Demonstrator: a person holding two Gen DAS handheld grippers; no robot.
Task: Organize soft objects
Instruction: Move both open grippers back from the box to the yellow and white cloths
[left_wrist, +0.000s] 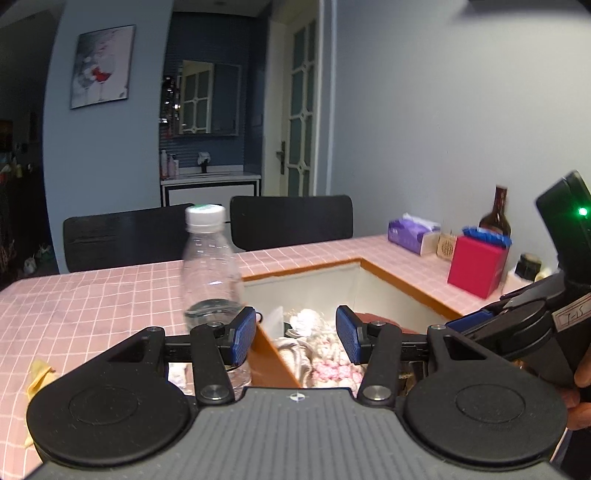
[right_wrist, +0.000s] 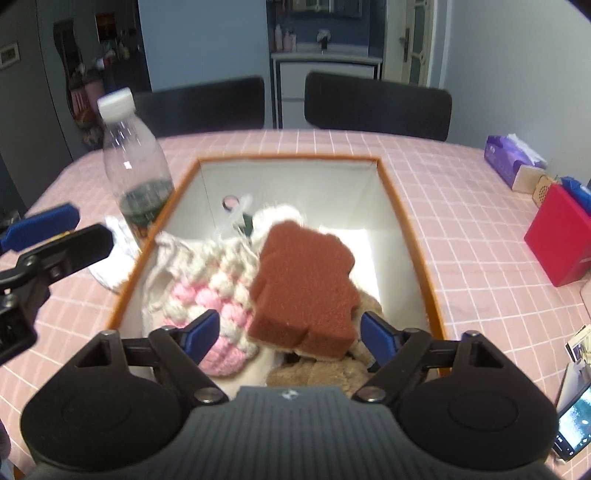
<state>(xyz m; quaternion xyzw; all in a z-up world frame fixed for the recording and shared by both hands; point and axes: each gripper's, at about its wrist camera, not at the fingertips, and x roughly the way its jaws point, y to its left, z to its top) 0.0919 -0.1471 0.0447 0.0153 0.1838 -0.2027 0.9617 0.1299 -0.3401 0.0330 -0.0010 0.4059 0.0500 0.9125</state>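
Observation:
A brown sponge (right_wrist: 306, 280) lies tilted on the heap of soft things inside the orange-rimmed white box (right_wrist: 288, 158). Under it are a pink-and-white crocheted piece (right_wrist: 207, 291), a white knitted piece (right_wrist: 280, 214) and a beige plush (right_wrist: 325, 373). My right gripper (right_wrist: 290, 334) is open above the box's near end, its blue pads on either side of the sponge and not pressing it. My left gripper (left_wrist: 295, 334) is open and empty, over the box's left wall (left_wrist: 273, 354). In the right wrist view the left gripper (right_wrist: 88, 227) hangs left of the box.
A clear bottle (right_wrist: 133, 166) with a white cap stands on a white cloth (right_wrist: 114, 236) just left of the box. A purple tissue pack (right_wrist: 513, 162), red box (right_wrist: 557, 243) and phone (right_wrist: 572, 424) lie to the right. Two black chairs (right_wrist: 376, 103) stand behind the pink checked table (right_wrist: 461, 240).

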